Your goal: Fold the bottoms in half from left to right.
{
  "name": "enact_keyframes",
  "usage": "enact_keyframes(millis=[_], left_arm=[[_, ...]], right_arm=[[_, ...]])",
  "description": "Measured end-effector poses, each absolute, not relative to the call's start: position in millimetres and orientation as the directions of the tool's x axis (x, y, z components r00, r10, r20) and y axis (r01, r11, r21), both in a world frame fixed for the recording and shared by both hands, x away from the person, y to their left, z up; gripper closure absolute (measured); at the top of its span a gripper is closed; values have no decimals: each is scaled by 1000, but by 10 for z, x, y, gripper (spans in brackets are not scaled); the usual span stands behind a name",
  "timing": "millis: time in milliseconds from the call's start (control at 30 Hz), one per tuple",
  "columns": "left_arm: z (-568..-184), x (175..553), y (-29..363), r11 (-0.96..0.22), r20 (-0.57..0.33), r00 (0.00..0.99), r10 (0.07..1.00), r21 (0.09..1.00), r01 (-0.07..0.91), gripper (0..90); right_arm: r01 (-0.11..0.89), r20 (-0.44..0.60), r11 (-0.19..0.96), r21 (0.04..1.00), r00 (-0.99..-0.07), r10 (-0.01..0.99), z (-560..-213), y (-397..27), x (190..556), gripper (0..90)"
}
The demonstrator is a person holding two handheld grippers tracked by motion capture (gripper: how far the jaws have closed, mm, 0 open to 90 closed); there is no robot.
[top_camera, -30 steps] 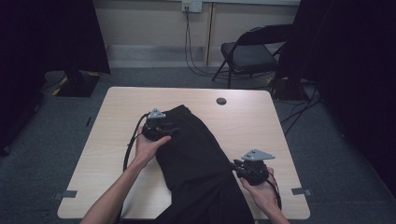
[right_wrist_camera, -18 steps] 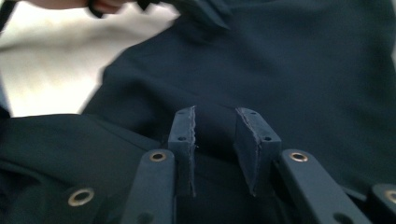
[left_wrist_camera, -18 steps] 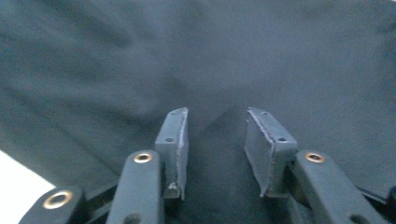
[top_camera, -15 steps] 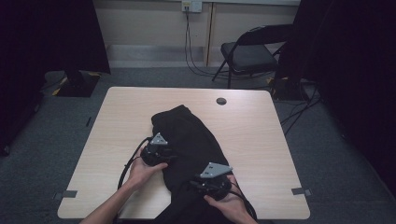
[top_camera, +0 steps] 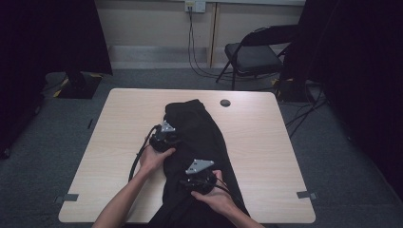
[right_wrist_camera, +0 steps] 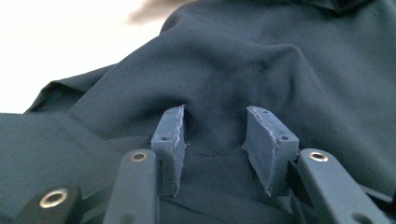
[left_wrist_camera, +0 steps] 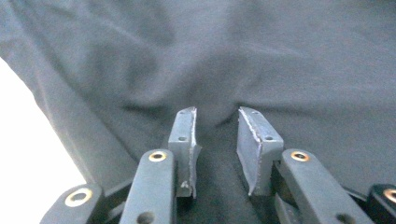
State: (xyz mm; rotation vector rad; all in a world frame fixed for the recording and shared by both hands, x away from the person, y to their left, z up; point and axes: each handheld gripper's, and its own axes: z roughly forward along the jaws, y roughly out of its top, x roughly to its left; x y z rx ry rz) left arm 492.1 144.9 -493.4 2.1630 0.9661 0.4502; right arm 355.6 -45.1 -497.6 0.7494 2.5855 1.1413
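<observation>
Pale wooden surface (top_camera: 114, 156) in a dim room, grey carpet around, folding chair (top_camera: 256, 54) and wall cables beyond the far edge. Black garment (top_camera: 202, 133) lying down the middle of it, rumpled, narrow end near the far side, near end spilling over the edge closest to the person. Looks like trousers or a similar long piece, bunched rather than flat.

Left hand-held gripper (top_camera: 164, 138) set on the garment's left edge about halfway along; right hand-held gripper (top_camera: 197, 178) lower down, on the cloth near the person's edge. Both pressed down into the fabric.

Left hand-held gripper (left_wrist_camera: 217, 135): jaws partly apart, just been closing, a low ridge of cloth rising between the pads, which do not yet pinch it. Right hand-held gripper (right_wrist_camera: 215, 135): jaws partly apart, just been opening, cloth lying in the gap but loose, nothing clamped.

Progress, as a judgement: early or mid-way through a folding or straightening job. Garment on the surface, roughly lengthwise, yet creased and not folded; a firm grip at two points and the actual fold or smoothing left to do.

High view gives the overall lie of the garment, a small dark disc (top_camera: 225, 102) near the far edge, and both forearms. Gripper views give what that one cannot: the gap between the pads, the folds of dark cloth close up, and a strip of bright bare surface (left_wrist_camera: 28, 154) beside the garment's edge.
</observation>
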Motion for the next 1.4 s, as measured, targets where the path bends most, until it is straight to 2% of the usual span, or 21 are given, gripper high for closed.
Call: enact_keyframes(millis=[33,67,300,367,467,633,800,833,867,967,1000,1067,1400], left_arm=[[-4915,4982,1448,-469,36,639,768,711,524,583],[-4895,5021,1479,-452,-3,630,776,694,560,506],[-4756,4689,1677,-403,-83,683,726,753,520,543],[-4761,4456,1763,-427,-77,713,697,754,499,542],[-4818,4327,1761,-444,-90,730,678,741,504,517],[-4925,4323,1684,-519,-3,744,669,714,470,521],[-4927,4329,1677,-510,0,731,683,716,477,540],[-4932,4335,1692,-503,2,725,689,721,476,555],[-4936,4339,1699,-498,1,722,692,724,477,579],[-4941,4361,1716,-490,7,712,702,730,476,608],[-4943,4363,1718,-488,6,712,702,731,476,608],[-4943,4364,1719,-488,5,712,702,731,477,608],[-4948,4388,1748,-470,-2,693,721,734,490,611]], right_arm=[[360,6,565,742,-847,532,-4981,-420,3609,573],[366,6,562,742,-842,540,-4982,-361,3695,573],[370,4,555,745,-834,551,-4986,-281,3804,573],[387,6,576,720,-833,553,-4944,-267,3786,487],[379,34,575,725,-853,520,-4879,-297,3676,448],[350,81,556,753,-889,450,-4784,-294,3363,416],[300,43,616,729,-917,395,-4883,-235,3175,406],[300,39,621,724,-917,398,-4927,-253,3170,420],[308,48,604,735,-912,407,-4966,-297,3158,485],[297,22,588,753,-903,428,-4950,-388,3113,826],[286,8,587,757,-903,430,-4924,-423,3100,865],[285,17,572,769,-904,428,-4843,-514,3086,892],[328,58,492,807,-871,487,-4524,-1195,2825,897]])
